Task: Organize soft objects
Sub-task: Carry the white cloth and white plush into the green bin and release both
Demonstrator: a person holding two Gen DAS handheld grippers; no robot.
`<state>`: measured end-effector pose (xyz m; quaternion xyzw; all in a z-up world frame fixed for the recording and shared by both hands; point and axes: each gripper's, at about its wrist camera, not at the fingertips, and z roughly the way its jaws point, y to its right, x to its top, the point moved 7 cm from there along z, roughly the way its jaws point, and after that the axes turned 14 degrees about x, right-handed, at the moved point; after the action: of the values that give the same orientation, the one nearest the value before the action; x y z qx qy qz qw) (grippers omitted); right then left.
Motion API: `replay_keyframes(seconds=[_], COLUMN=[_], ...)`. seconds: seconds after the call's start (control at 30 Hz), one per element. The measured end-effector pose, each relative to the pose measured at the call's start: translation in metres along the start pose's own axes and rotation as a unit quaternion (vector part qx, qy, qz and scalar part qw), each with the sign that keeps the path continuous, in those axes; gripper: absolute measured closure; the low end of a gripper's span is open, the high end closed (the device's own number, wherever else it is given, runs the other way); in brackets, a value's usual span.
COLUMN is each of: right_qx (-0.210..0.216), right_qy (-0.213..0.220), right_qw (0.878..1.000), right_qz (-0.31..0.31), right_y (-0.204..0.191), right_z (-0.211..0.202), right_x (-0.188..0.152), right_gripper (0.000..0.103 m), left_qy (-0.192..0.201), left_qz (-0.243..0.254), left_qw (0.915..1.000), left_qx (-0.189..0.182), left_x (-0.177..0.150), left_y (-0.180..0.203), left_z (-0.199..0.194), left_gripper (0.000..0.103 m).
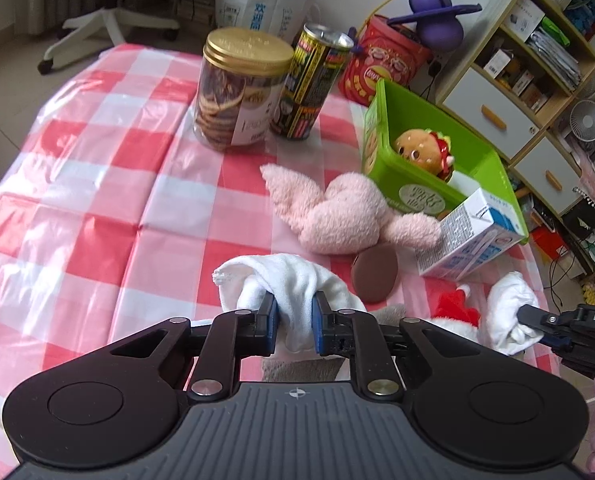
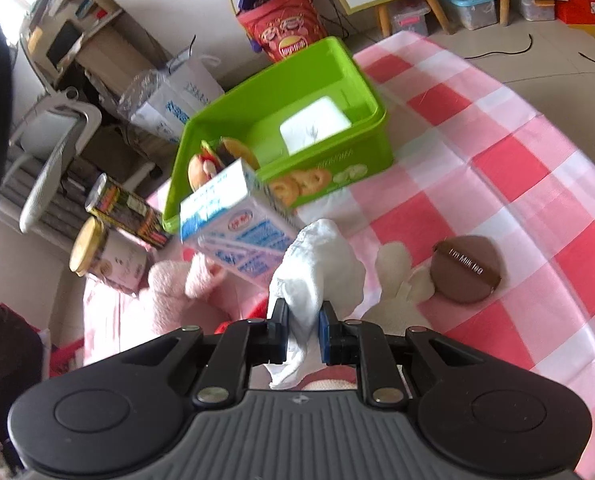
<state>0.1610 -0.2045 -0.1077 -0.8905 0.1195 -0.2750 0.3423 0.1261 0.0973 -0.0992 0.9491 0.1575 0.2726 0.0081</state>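
Note:
My left gripper (image 1: 294, 320) is shut on a white sock (image 1: 293, 280) just above the checked tablecloth. My right gripper (image 2: 302, 330) is shut on a second white sock (image 2: 317, 264); it shows at the right of the left wrist view (image 1: 509, 312). A pink plush toy (image 1: 337, 212) lies ahead, beside the green bin (image 1: 493, 168). The bin (image 2: 361, 80) holds a burger plush (image 1: 425, 152) and a white pad (image 2: 313, 124). A red and white plush (image 1: 457, 308) lies between the grippers.
A milk carton (image 1: 473, 236) lies against the bin's near wall. A brown round puff (image 1: 373, 276) lies by it. A cookie jar (image 1: 237, 88) and a tall can (image 1: 309, 84) stand at the back. Shelves (image 1: 537, 80) stand right of the table.

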Motion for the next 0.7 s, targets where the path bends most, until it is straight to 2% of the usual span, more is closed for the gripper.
replay_keyframes(seconds=[0.47,0.57,0.7], right_qx=[-0.003,-0.022,-0.018], right_qy=[0.072,0.085,0.096], right_qw=[0.997,0.996,0.995], right_qz=[0.021,0.002,-0.008], right_y=[0.015,0.012,0.006], right_z=[-0.046,-0.054,-0.061], right_x=[0.039,0.050,0.069], right_gripper=[0.103,0.103,0.103], left_qy=[0.053,0.065,0.085], left_qz=[-0.009,-0.002,0.013], left_qw=[0.9985,0.9978,0.9963], left_qx=[0.011,0.010,0.001], left_x=[0.029,0.043,0.063], left_y=[0.002,0.010,0.030], left_z=[-0.020,-0.025,-0.033], left_gripper=[0.089,0.089,0.089])
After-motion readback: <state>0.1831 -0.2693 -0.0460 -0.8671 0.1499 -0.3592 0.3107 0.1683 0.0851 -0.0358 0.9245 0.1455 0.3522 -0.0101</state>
